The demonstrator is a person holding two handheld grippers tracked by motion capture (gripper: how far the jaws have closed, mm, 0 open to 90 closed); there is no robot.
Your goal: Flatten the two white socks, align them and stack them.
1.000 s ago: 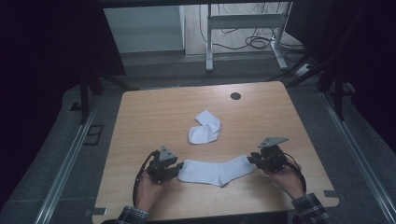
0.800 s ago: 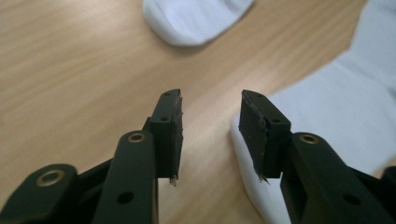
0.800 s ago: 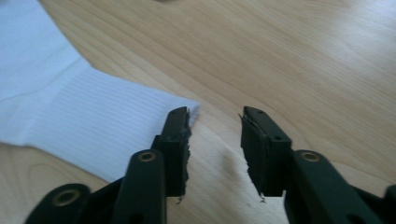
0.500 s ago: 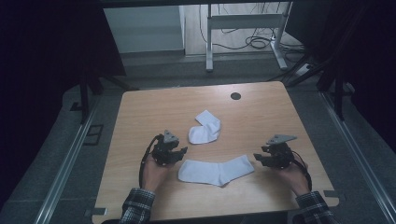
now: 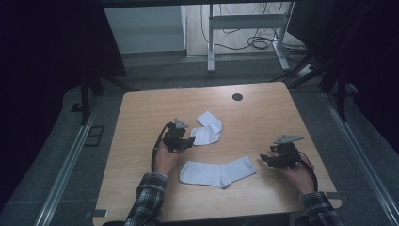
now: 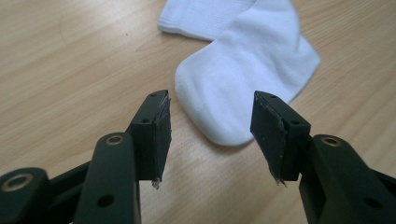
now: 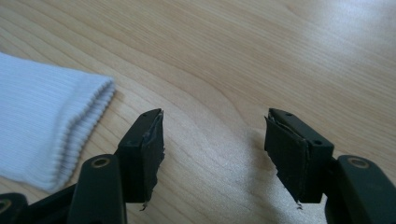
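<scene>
Since the earlier frames both hands have left the flat sock point(image 5: 218, 172): the left hand-held gripper point(image 5: 187, 140) has moved up the table point(image 5: 141, 113) toward the folded sock point(image 5: 208, 129), and the right hand-held gripper point(image 5: 264, 159) has drawn away to the right, off the cuff it was at a second ago. In the high view the left hand-held gripper now sits just beside the folded sock's near-left edge, with its grey three-cornered plate point(image 5: 179, 124) on top and its cable looping down by the hand point(image 5: 165, 159). The left gripper view shows its jaws spread wide and empty, the rounded toe end of that sock lying on the wood just ahead, roughly between the two pads point(image 6: 159, 135) but not yet between them in depth. The right hand-held gripper is likewise released, jaws wide apart over bare wood in the right gripper view, with the ribbed cuff of the flat sock to the left of its left jaw, apart from it. The flat sock lies stretched out near the table's front edge, between the two plaid-sleeved forearms, well clear of the folded one. A dark round grommet hole point(image 5: 237, 97) sits near the far edge of the table, and beyond it stand a white desk frame point(image 5: 244, 35) and loose cables on the floor.
</scene>
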